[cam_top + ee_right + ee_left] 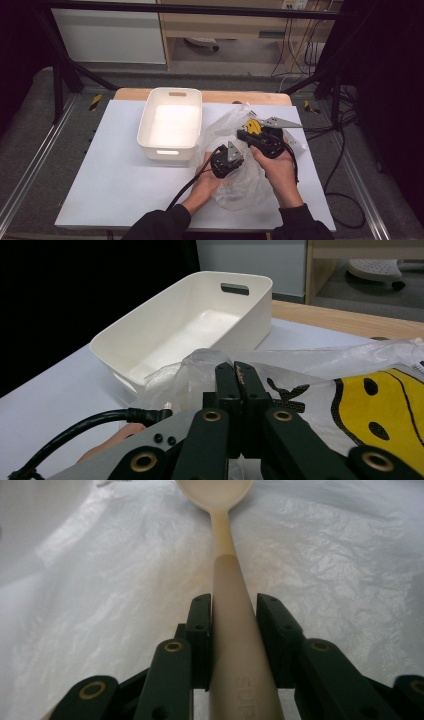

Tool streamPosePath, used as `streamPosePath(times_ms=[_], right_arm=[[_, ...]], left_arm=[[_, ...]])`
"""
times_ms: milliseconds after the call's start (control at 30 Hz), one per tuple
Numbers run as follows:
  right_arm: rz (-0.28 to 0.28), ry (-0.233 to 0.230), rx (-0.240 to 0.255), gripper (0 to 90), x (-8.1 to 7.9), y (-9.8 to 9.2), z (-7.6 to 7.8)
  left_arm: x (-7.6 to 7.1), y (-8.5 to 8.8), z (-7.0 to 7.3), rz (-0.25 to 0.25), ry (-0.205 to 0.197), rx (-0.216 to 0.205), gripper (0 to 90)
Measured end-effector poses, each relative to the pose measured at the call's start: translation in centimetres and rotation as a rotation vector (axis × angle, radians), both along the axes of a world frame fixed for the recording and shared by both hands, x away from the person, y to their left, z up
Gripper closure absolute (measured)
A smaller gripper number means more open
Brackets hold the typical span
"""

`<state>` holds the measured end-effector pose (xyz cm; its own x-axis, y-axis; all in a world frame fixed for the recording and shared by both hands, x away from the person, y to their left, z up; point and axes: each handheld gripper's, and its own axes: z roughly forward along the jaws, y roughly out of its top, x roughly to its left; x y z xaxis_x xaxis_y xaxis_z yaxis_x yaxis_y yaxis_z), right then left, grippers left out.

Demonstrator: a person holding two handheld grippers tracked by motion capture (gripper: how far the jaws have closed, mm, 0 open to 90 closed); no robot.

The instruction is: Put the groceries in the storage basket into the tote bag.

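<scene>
A cream plastic spoon (pixel 223 540) runs lengthwise between the jaws of my left gripper (pixel 234 605), which is shut on its handle, bowl pointing away. Crinkled film of a clear plastic bag (pixel 330 555) surrounds the spoon. In the high view the left gripper (pixel 227 162) points down into the bag (pixel 222 127) at the table's right of centre. My right gripper (pixel 257 134) sits just beyond it at the bag's upper edge. Its jaws (pixel 239 371) stand pressed together, pinching the bag's film (pixel 345 357) next to a yellow smiley print (pixel 385 405).
A white rectangular bin (pixel 170 148) with handle slots stands left of the bag, its inside bare (pixel 250 320). A white sheet (pixel 115 175) covers the table, with a wooden edge (pixel 220 95) at the back. Black cables trail from both grippers.
</scene>
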<state>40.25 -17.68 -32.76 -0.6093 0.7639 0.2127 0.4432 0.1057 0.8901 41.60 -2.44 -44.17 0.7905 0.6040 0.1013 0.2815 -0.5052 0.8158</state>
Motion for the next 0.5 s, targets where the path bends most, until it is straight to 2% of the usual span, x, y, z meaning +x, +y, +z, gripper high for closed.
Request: streamPosePath(times_ms=[100,200,400,433,467,500], right_arm=[[-0.003,0.000,0.003,90.0,0.0,-0.2,0.0],[-0.003,0.002,0.004,90.0,0.1,-0.3,0.0],[-0.007,-0.001,0.007,90.0,0.1,-0.4,0.0],[-0.007,0.000,0.007,90.0,0.1,-0.3,0.1],[-0.007,-0.002,0.006,90.0,0.1,-0.4,0.1],[-0.008,-0.002,0.007,90.0,0.1,-0.4,0.1]], left_arm=[[0.3,0.0,-0.4,0.004,0.015,-0.011,68.6],[0.4,-0.1,-0.7,0.005,0.006,0.008,68.5],[0.7,-0.1,-1.4,0.007,0.036,0.039,68.4],[0.8,-0.1,-1.5,0.001,0.055,0.030,68.4],[0.9,-0.1,-1.5,0.003,0.057,0.030,68.5],[0.9,0.0,-1.6,0.021,0.055,0.038,68.5]])
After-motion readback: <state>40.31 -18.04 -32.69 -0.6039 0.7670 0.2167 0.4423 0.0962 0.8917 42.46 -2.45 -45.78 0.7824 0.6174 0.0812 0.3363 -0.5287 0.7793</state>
